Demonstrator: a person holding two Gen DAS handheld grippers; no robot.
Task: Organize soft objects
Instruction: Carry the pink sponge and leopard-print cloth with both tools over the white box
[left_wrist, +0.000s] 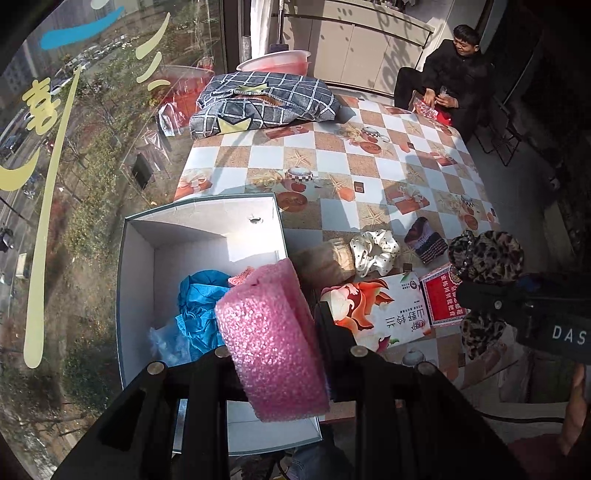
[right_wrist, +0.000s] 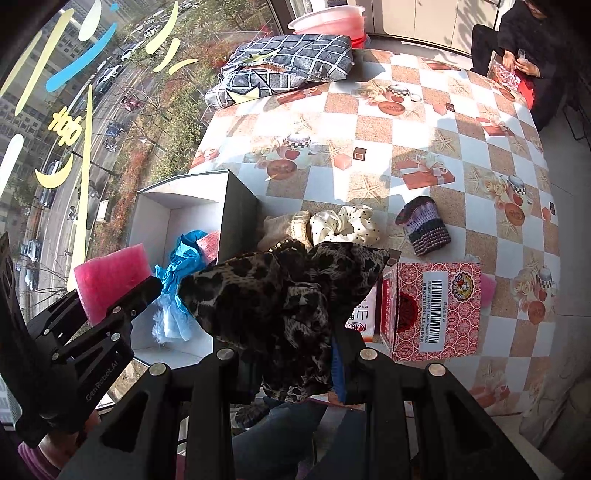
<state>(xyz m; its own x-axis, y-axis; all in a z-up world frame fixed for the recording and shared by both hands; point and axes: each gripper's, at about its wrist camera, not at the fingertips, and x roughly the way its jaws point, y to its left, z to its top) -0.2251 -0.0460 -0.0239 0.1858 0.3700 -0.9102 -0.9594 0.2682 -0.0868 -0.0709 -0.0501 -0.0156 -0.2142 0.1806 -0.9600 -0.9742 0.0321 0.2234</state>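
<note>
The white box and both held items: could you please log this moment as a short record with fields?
left gripper: shut on pink foam block, over the box
right gripper: shut on leopard-print scrunchie
white box: open, holds blue cloth
still on table: white dotted scrunchie, striped knit piece

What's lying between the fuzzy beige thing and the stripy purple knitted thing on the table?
The white polka-dot scrunchie lies between the beige fuzzy piece and the purple knitted piece; the right wrist view shows it best.
</note>
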